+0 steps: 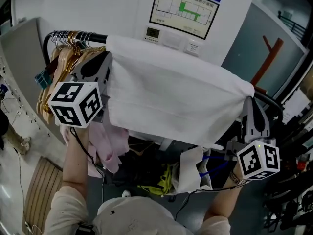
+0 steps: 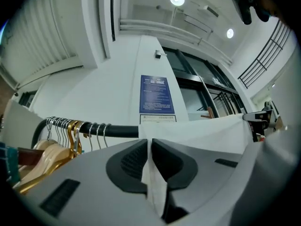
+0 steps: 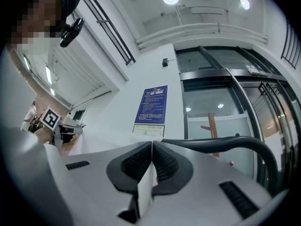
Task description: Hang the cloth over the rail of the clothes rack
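A white cloth [image 1: 171, 94] lies draped over the black rail [image 1: 93, 37] of the clothes rack, its front half hanging down toward me. My left gripper [image 1: 108, 77] is shut on the cloth's left edge; in the left gripper view the white fabric [image 2: 153, 185] sits pinched between the dark pads, with the rail [image 2: 120, 131] just beyond. My right gripper [image 1: 248, 105] is shut on the cloth's right corner, and the right gripper view shows fabric [image 3: 146, 192] clamped between the pads, with the rail's curved end [image 3: 235, 142] behind.
Wooden and gold hangers [image 1: 66, 53] crowd the rail's left end. A pink garment [image 1: 110, 143] and other clothes hang below the rail. A white wall with a framed floor plan [image 1: 185, 9] stands behind. A red-brown stand [image 1: 266, 58] is at the right.
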Available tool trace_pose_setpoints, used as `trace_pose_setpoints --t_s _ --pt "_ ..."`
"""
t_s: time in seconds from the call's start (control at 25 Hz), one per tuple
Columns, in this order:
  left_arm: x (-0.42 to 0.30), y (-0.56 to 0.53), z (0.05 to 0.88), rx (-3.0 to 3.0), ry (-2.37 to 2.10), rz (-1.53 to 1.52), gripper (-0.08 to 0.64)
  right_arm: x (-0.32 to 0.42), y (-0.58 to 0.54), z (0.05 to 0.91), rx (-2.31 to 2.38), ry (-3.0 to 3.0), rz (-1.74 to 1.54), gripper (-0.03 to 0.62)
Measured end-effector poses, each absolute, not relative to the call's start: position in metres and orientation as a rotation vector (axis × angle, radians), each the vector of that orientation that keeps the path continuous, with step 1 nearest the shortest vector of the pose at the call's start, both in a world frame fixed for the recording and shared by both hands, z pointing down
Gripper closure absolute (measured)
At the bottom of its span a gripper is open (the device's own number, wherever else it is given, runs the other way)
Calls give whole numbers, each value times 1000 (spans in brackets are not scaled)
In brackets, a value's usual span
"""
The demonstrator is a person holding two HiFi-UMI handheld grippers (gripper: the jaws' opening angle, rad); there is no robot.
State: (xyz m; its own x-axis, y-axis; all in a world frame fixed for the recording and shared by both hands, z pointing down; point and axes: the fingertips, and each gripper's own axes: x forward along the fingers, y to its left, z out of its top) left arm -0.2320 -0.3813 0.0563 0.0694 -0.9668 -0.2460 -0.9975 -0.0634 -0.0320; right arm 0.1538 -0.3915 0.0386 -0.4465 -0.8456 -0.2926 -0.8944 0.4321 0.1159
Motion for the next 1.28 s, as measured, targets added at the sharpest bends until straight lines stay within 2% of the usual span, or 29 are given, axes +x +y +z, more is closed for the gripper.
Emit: trace_pose_setpoints --t_s 0.12,0.24,0.44,0.64,0.76,0.88,1.12,1.28 --pt "-242 -374 56 -2009 2070 212 529 162 -388 39 -1576 2431 371 572" --pt "-234 -378 59 -2128 1992 186 523 167 -388 40 -1539 2396 310 572" --pt "-233 -396 66 -2193 1987 158 429 151 -382 40 -1483 2436 345 572" --pt "-230 -407 65 -2321 1930 240 420 154 -383 39 -1477 2449 341 572" --pt "-225 -409 63 -2389 1877 287 432 154 -384 42 -1503 2456 356 572" --pt "-227 -397 54 -2353 1866 318 534 150 -383 40 -1496 2465 368 572" --pt "-221 -397 -1 -2257 1771 191 540 158 -387 1 -1546 2400 473 572" --pt "-204 -406 -18 -2227 1730 99 540 175 -389 -14 -1581 2299 409 572"
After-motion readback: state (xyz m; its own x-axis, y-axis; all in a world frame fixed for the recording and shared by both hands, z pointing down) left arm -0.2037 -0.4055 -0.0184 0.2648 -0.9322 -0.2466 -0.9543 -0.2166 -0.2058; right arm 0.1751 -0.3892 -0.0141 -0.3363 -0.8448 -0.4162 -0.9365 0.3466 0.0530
